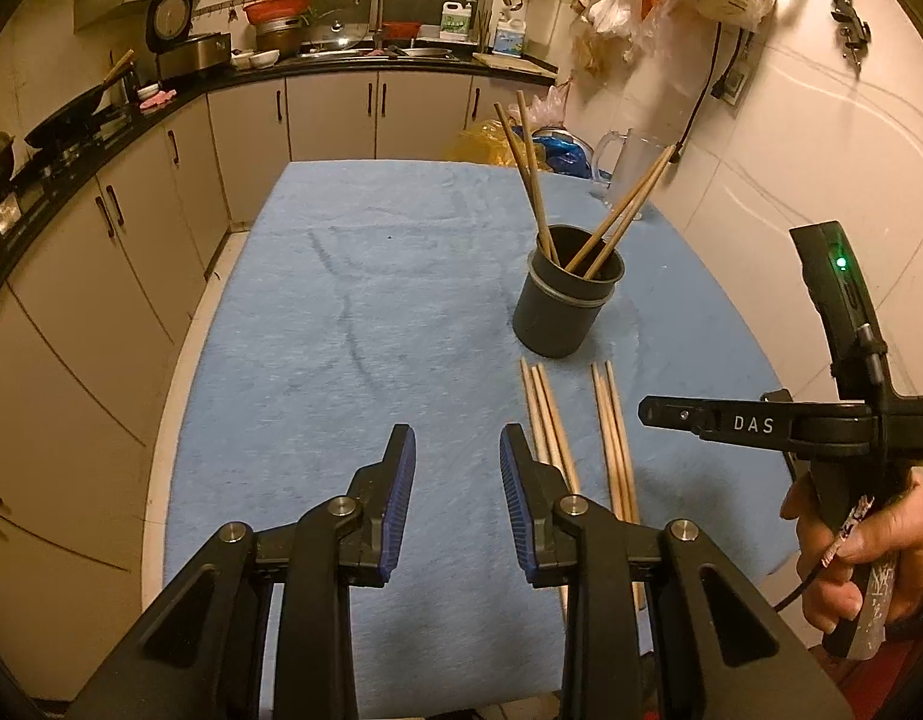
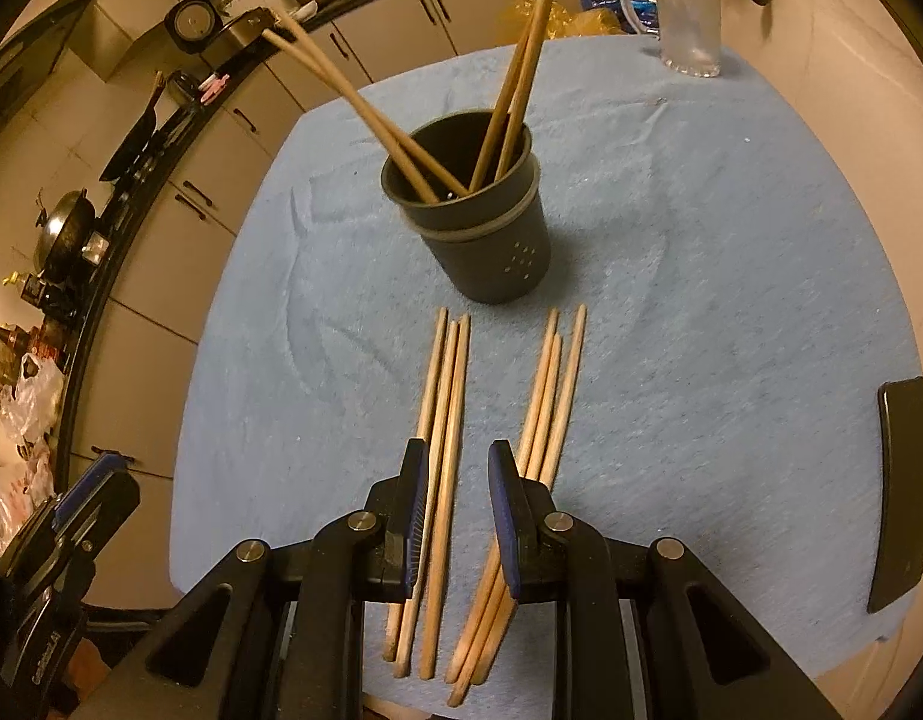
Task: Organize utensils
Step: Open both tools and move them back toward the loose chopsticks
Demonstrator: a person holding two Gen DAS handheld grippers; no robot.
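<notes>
Right gripper (image 2: 458,501) hangs parted over the left chopstick bundle (image 2: 442,420), pinching nothing; lower squarely, close on one pair; left gripper (image 1: 457,501) waits spread, empty, near the holder cup (image 1: 562,294).

**Table under a blue cloth**

A blue cloth (image 2: 701,240) covers the table. On it stand a dark cup (image 2: 485,240) and a clear glass mug (image 2: 689,18); two bundles of loose chopsticks (image 2: 443,420) lie beside each other near the cup.
</notes>
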